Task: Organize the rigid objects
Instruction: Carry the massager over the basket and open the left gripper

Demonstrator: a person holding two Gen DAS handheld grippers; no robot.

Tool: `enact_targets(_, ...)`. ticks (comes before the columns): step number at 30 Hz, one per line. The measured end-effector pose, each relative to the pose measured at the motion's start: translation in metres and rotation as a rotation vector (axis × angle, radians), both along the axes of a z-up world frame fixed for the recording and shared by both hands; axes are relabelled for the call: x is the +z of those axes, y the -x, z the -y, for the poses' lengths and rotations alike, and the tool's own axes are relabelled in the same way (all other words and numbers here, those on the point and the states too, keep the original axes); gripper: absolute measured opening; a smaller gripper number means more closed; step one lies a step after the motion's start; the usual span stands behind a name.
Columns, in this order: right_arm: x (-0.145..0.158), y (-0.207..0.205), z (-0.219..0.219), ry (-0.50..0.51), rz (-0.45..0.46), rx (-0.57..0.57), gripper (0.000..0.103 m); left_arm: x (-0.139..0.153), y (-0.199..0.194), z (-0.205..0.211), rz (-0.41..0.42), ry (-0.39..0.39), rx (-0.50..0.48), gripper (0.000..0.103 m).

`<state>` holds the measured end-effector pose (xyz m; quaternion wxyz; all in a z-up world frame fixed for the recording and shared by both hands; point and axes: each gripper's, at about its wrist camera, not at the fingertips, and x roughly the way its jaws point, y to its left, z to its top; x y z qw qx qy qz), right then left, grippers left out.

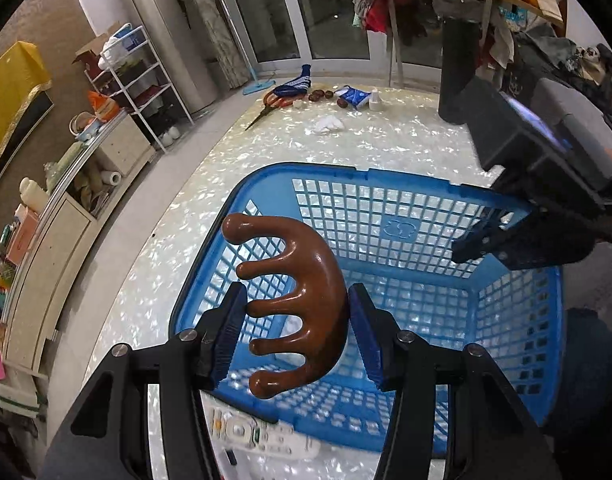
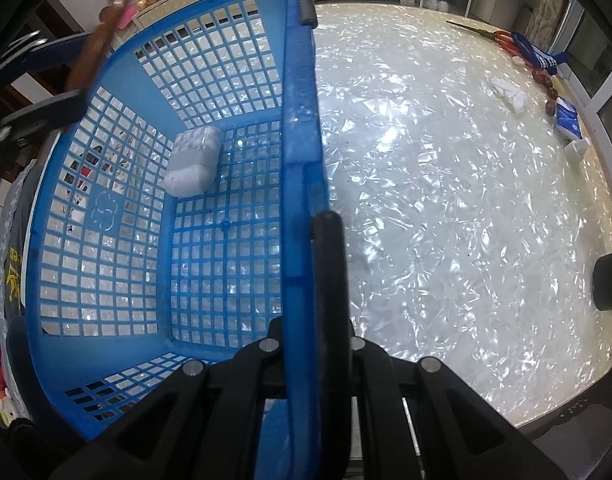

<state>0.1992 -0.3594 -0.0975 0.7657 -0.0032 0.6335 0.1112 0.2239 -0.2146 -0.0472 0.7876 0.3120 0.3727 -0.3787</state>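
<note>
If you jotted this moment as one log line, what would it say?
left gripper: holds brown wooden comb over blue basket | right gripper: clamped on basket wall | inside basket: white case

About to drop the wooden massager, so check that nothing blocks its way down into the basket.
Nothing visible blocks it. The left tool holds the massager over the open basket, whose floor below it looks bare. A white case lies in a far corner, and the right tool grips the rim, off to one side.
</note>
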Motion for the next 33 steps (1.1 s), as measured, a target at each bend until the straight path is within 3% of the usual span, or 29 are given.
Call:
enact_targets(9,0.000,0.000,0.003,-0.005,0.003,-0.001,0.005,-0.028,-0.026,0.018,-0.052,-0.053,-0.061,0.056)
enact_targets(17,0.001,0.002,0.003,-0.008,0.005,-0.004,0.005,-0.060,-0.035,0.037,-0.084,-0.150,-0.095,0.056)
enact_targets(33,0.001,0.003,0.004,-0.013,0.003,-0.008,0.005,-0.066,-0.030,0.041,-0.042,-0.237,-0.097,0.059)
